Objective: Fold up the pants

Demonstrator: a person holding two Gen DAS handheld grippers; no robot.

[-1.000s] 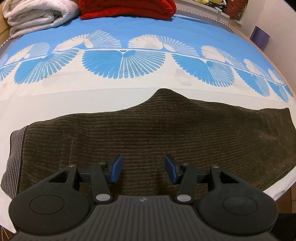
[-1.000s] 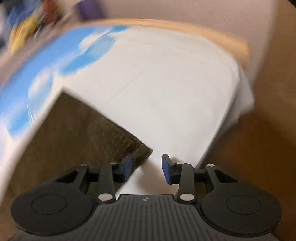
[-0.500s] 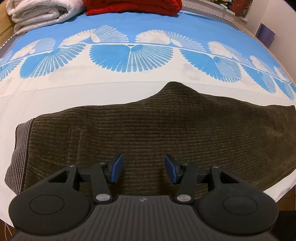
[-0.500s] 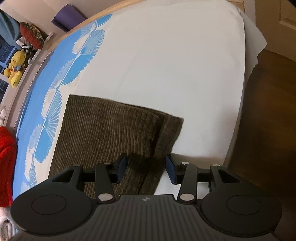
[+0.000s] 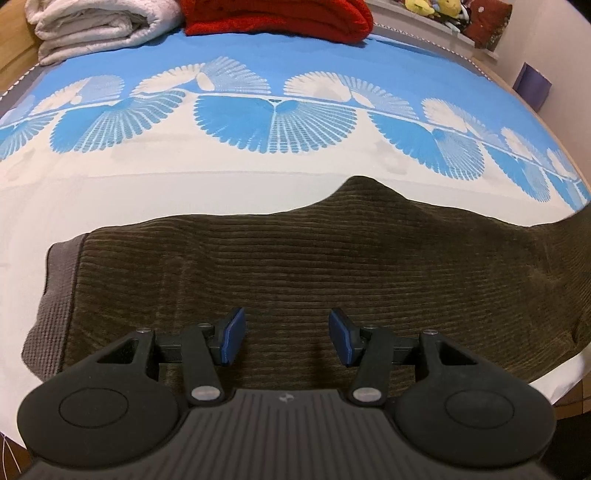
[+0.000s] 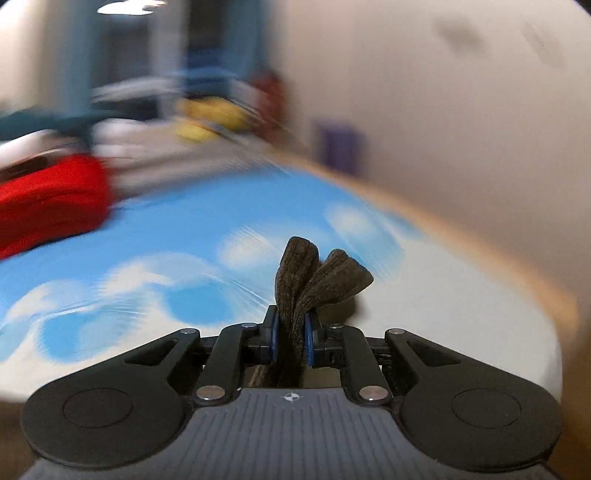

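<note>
Dark brown corduroy pants (image 5: pixel 295 273) lie folded lengthwise across the bed, grey waistband (image 5: pixel 55 295) at the left, legs running off to the right. My left gripper (image 5: pixel 286 336) is open and hovers over the seat part, near the front edge. My right gripper (image 6: pixel 290 338) is shut on the pants' leg ends (image 6: pixel 314 280), which stick up bunched between its blue pads and are lifted above the bed. The right wrist view is blurred by motion.
The bed has a blue and white fan-patterned cover (image 5: pixel 273 122). A folded white blanket (image 5: pixel 92 26) and a red blanket (image 5: pixel 277 16) lie at the far end, with plush toys (image 5: pixel 432 5) behind. A purple box (image 5: pixel 533 86) stands by the right wall.
My right gripper closed on the leg ends and lifted them off the bed, swinging upward. The right part of the pants has risen. My left gripper stayed open, shifting slightly.
</note>
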